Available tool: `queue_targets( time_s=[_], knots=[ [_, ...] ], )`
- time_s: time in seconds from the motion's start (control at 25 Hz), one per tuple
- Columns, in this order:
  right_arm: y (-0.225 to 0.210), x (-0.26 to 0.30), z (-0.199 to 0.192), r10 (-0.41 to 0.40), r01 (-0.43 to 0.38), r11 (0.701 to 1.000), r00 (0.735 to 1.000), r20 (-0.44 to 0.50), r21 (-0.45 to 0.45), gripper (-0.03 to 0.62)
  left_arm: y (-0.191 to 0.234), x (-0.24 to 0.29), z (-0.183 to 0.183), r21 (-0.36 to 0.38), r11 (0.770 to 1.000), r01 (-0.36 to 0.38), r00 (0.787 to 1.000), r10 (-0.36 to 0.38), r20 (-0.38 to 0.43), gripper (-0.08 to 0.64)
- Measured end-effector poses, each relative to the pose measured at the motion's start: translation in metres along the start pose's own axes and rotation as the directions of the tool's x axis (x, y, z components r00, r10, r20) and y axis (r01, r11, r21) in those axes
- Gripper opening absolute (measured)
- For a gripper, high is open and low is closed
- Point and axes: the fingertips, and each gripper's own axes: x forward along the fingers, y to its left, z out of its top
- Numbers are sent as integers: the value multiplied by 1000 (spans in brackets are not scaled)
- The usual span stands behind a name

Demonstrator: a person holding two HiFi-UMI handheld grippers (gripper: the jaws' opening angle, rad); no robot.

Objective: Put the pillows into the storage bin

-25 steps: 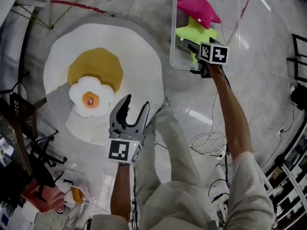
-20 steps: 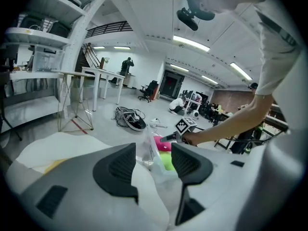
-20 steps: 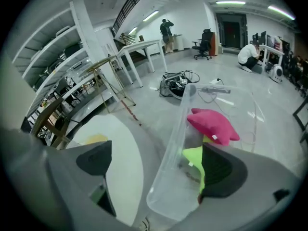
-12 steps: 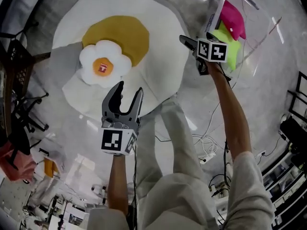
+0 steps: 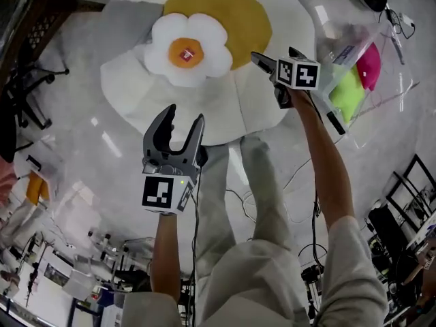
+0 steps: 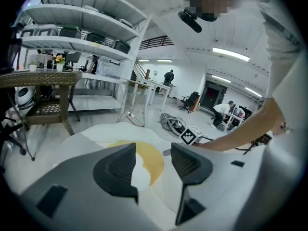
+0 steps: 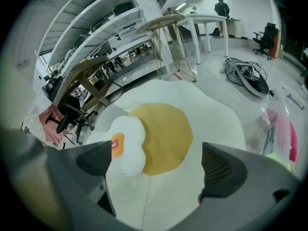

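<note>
Rug (image 5: pixel 262 104) on glossy, perhaps marble floor (image 5: pixel 82 148)

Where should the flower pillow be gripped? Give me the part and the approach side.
Probably pinch a white petal on the near edge of the flower pillow, coming down from the person's side. It lies flat on the egg rug, so its puffy lobes offer the only bite.

rug (image 5: pixel 262 104): white, with a mustard-yellow yolk patch
flower pillow (image 5: pixel 187 50): white petals, orange centre
pink pillow (image 5: pixel 370 63): bright magenta
green pillow (image 5: pixel 346 94): lime
storage bin (image 5: pixel 395 94): clear
left gripper (image 5: pixel 184 114): grey jaws; black-and-white square markers on its cube
right gripper (image 5: pixel 274 53): dark jaws; the same black-and-white markers
floor (image 5: pixel 82 135): pale grey, marbled
</note>
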Motion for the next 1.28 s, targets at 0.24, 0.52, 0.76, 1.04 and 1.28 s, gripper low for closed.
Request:
queue_targets(
  time_s=[0.24,0.52,0.76,1.04,1.28],
  knots=[
    [66,71,-27,40,-46,997,994,-100,-57,575,67,-27,-36,-76,994,-79,997,79,-5,229],
    [94,145,-63,57,-73,994,982,-179,-82,575,111,-17,-71,-93,991,-95,995,93,-26,229],
    [90,194,-88,69,-84,994,975,-210,-65,500,131,11,-86,-71,994,-87,996,84,-44,229],
    [113,189,-90,171,-180,983,959,-227,-20,223,121,22,-82,-60,997,-58,996,54,-65,229],
    [129,153,-46,187,-206,972,970,-158,-114,160,100,29,-48,-47,999,-26,999,24,-46,229]
  ],
)
